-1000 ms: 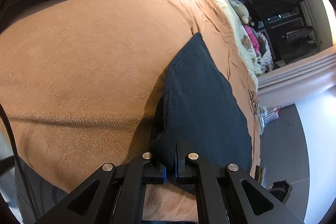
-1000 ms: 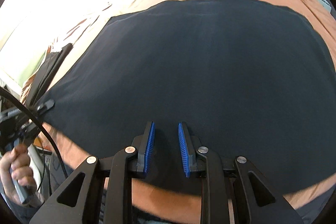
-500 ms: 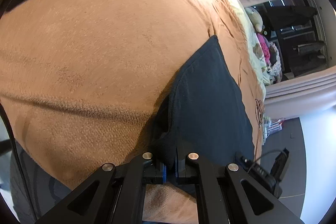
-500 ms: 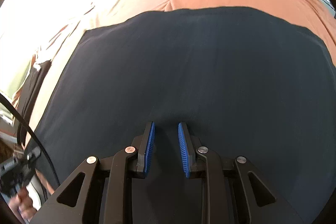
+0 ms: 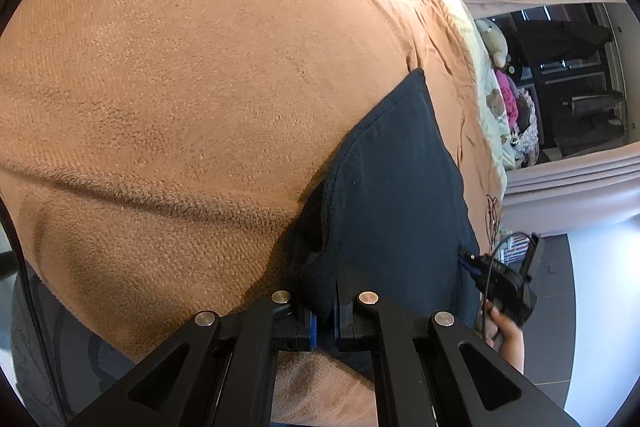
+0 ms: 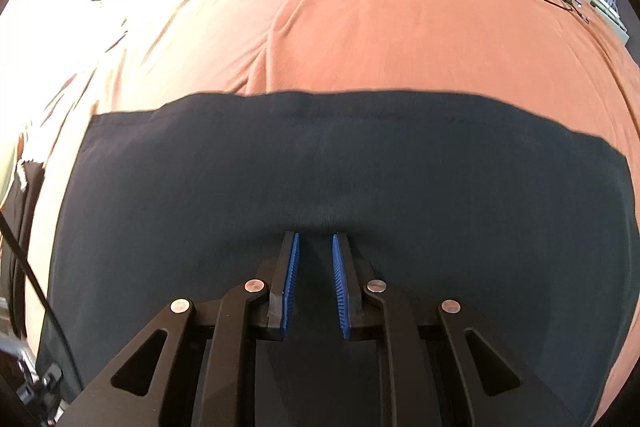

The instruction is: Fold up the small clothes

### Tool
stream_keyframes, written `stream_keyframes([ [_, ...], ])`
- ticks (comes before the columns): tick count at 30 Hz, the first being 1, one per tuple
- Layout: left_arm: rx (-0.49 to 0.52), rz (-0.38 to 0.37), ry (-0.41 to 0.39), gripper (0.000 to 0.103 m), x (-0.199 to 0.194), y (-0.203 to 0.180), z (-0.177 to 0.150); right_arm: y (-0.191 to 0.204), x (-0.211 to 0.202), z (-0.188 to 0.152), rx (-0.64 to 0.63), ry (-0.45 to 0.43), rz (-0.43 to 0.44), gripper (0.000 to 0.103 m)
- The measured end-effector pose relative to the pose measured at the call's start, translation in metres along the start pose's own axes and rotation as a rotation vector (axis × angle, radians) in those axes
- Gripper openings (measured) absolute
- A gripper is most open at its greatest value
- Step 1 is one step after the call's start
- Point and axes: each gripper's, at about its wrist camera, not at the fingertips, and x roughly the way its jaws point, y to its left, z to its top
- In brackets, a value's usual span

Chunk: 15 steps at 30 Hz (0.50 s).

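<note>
A dark navy garment lies spread flat across the near part of the bed, on the orange blanket, its far edge running straight across the bed. The left gripper is pressed together, pinching a bunched corner of the cloth at the near edge of the bed. The right gripper sits over the garment's near edge with its jaws closing; fabric seems to dimple just ahead of its blue pads, though whether any cloth is actually caught between them is hard to tell. If they close on only one layer, or on blanket too, the fold could drag crooked or pull the blanket up.
</note>
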Motion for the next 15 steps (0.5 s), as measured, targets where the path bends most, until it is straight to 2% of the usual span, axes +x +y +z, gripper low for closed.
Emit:
stream_keyframes([
  [6,-0.005,-0.025,0.002,0.004,-0.001,0.003,-0.001,0.004,0.007,0.016,-0.007,0.021,-0.018,0.013],
  [10,-0.021,-0.065,0.013,0.004,-0.004,0.007,-0.001,0.004,-0.008,0.015,0.002,0.002,0.031,0.013],
  [15,0.013,-0.114,0.019,0.004,-0.01,0.0,0.001,-0.002,-0.038,-0.02,-0.018,-0.015,0.083,0.016],
])
